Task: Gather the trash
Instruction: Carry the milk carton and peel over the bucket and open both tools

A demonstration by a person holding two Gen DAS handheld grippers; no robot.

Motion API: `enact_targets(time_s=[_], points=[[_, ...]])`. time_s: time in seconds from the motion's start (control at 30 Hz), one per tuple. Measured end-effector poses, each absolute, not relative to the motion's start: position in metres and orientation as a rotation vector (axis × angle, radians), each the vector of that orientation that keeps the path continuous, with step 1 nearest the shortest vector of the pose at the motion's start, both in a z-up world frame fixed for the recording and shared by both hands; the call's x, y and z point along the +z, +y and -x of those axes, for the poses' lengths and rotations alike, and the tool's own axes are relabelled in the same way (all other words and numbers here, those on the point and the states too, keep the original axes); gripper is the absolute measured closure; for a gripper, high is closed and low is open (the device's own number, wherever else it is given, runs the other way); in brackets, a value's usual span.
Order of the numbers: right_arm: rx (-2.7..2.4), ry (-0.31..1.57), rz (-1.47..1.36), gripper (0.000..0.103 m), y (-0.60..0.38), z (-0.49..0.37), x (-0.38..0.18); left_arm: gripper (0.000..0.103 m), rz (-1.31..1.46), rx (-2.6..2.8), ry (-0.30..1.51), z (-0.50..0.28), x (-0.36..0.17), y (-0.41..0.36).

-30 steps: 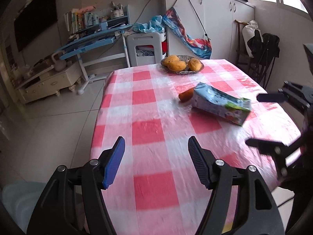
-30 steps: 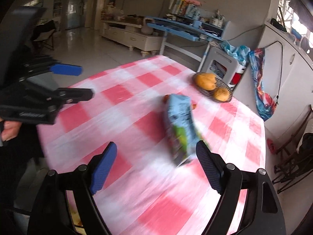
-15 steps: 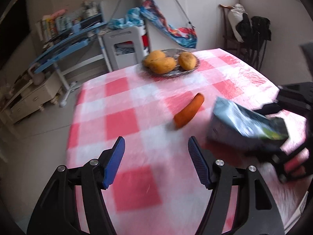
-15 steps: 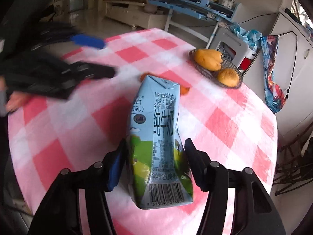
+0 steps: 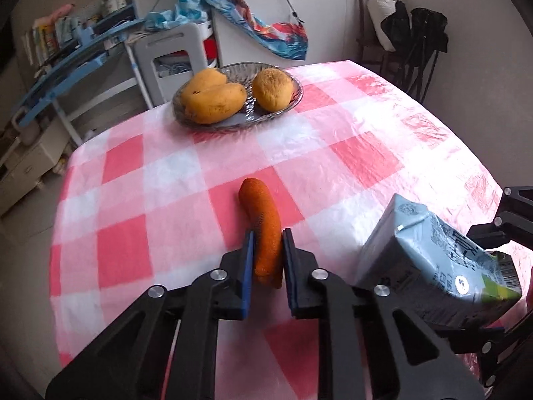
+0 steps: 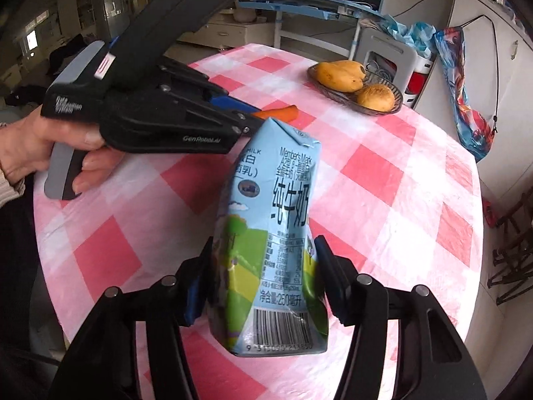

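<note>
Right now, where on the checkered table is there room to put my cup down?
The widest bare stretch of tablecloth lies between the fruit bowl and the carrot, running to the far right edge. The left side beside the carrot is free too. It is crowded near the front, where the left tongs pinch the carrot and the right tongs hold the milk carton.

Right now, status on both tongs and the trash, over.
Left tongs just closed on the carrot, still on the checked tablecloth. Right tongs clamp the milk carton. Nothing in the way.
</note>
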State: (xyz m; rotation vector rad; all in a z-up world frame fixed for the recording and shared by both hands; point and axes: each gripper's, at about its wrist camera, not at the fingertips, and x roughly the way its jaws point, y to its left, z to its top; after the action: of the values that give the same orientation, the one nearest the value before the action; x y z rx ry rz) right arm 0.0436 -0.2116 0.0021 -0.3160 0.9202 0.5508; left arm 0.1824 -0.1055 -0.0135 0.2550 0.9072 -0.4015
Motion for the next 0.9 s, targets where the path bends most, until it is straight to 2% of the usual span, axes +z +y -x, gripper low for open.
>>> enact_targets(time_s=[0.4, 0.9], points=[[0.709, 0.805, 0.194, 0.047, -0.188, 0.018, 0.029, 0.089, 0.065, -0.263, 0.903, -0.060, 0.003, -0.015], [0.875, 0.832, 0.286, 0.046, -0.157, 0.136, 0.026, 0.089, 0.022, -0.204, 0.907, 0.087, 0.009, 0.011]])
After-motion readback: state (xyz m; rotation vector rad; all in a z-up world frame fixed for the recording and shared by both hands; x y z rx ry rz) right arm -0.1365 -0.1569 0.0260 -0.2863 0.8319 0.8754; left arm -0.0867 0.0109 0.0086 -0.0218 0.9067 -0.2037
